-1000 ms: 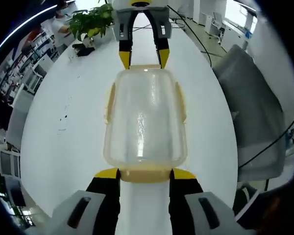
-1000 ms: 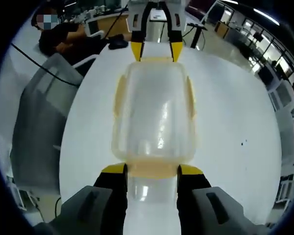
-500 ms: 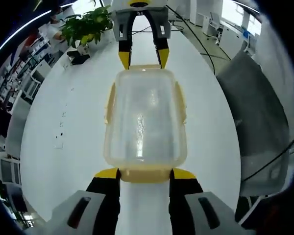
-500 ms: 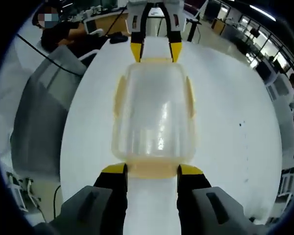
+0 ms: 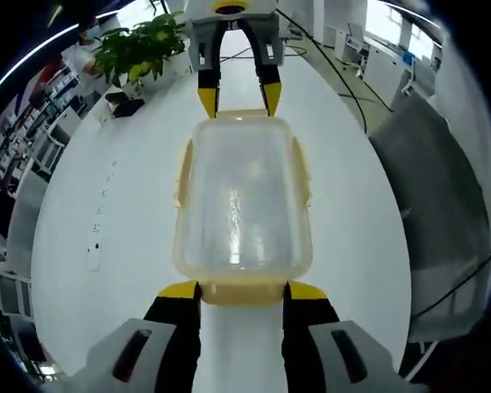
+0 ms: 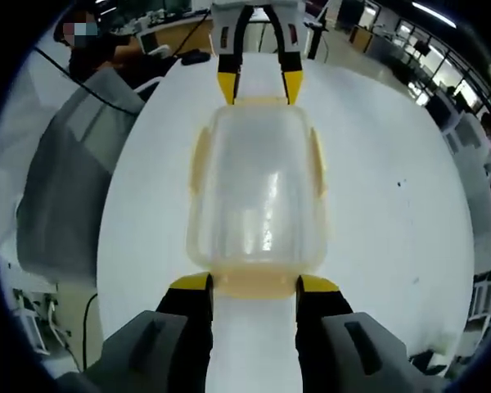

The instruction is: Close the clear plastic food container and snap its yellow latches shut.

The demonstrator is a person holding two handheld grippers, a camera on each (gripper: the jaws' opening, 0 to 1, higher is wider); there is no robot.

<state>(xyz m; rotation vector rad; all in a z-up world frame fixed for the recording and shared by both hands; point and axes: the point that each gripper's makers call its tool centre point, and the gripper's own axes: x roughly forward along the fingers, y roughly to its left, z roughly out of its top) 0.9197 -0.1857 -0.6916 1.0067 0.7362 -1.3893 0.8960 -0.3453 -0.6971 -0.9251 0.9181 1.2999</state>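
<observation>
The clear plastic container [image 5: 241, 196] with its lid on lies lengthwise between my two grippers above the white table [image 5: 98, 213]. Pale yellow side latches [image 5: 182, 168] lie along its long sides. My left gripper [image 5: 243, 291] is shut on the near end latch, one yellow-tipped finger at each side of it. My right gripper [image 5: 239, 98] holds the far end the same way. In the right gripper view the container [image 6: 258, 192] runs from my right gripper [image 6: 255, 285], shut on its near latch, up to the left gripper [image 6: 260, 88] at the far end.
A potted plant [image 5: 139, 45] stands at the table's far left. A grey chair [image 5: 442, 188] sits beside the table, seen again as the chair [image 6: 65, 188]. A person [image 6: 106, 57] sits at a desk behind. A cable [image 5: 335, 61] crosses the tabletop.
The table, plant and chair have slid behind the container in both views, so both grippers and the container have swung together. The grips have not changed.
</observation>
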